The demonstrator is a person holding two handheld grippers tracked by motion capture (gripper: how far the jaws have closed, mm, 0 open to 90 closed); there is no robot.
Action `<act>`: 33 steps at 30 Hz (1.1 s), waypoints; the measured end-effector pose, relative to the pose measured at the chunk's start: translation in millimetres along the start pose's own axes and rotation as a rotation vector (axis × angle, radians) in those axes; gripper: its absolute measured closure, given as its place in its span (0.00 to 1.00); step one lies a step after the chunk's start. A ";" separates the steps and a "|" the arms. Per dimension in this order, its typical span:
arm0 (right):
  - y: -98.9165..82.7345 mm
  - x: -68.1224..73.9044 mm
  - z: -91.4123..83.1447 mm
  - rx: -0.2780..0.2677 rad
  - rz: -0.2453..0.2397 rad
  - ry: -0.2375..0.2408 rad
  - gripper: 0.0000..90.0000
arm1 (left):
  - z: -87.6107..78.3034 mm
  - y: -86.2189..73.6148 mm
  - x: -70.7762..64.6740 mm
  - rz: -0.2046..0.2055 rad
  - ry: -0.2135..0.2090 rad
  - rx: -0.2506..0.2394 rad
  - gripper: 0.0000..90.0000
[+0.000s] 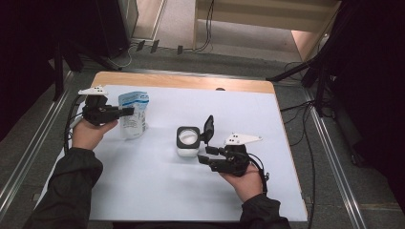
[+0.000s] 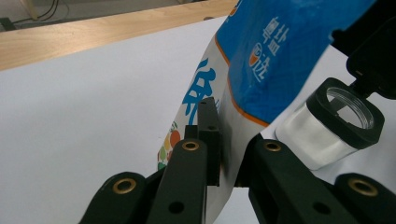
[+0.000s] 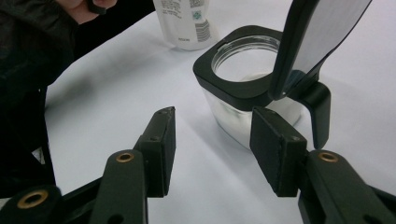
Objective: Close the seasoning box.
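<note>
While the left gripper (image 1: 128,111) clamps its jaws on the side of the blue-and-white plastic refill pouch (image 1: 133,114), that pouch stands upright near the left end of the white table sheet (image 1: 157,191), its long axis vertical. Look at the left gripper view: the pads pinch the pouch's (image 2: 261,60) thin film flat between them. Over on the other side, the right gripper (image 1: 210,153) sits with jaws parted and nothing between them, just beside the clear square jar with the black rim (image 1: 187,141), whose black flip lid (image 1: 208,128) stands open. From the right gripper view, the jar (image 3: 243,88) lies straight ahead of the parted fingers (image 3: 163,140), slightly right. So the pouch is well left of the jar's mouth, and any pour looks to need the left hand carrying it rightward; the right is nearer to steady the jar.
</note>
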State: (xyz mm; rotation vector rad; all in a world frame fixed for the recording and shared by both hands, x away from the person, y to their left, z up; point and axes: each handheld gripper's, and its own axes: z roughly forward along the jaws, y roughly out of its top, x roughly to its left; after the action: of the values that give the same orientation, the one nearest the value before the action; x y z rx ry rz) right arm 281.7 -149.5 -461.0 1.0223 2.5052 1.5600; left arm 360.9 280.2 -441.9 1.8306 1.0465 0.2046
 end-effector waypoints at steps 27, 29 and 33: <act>10.7 -25.3 -8.4 0.018 -0.001 -0.040 0.68 | -12.9 -20.7 -2.4 0.008 0.027 0.053 0.70; 11.6 -27.2 -9.9 0.014 0.010 -0.038 0.72 | -14.0 -21.5 -4.0 0.002 0.034 0.056 0.58; 13.1 -32.7 -11.0 0.013 0.022 -0.065 0.84 | -18.5 -23.9 -4.2 0.009 0.051 0.042 0.47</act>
State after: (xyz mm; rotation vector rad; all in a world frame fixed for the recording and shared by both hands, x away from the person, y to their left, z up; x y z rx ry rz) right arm 310.4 -171.9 -455.1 1.0877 2.4733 1.4920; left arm 334.6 293.0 -450.6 1.8763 1.0853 0.2377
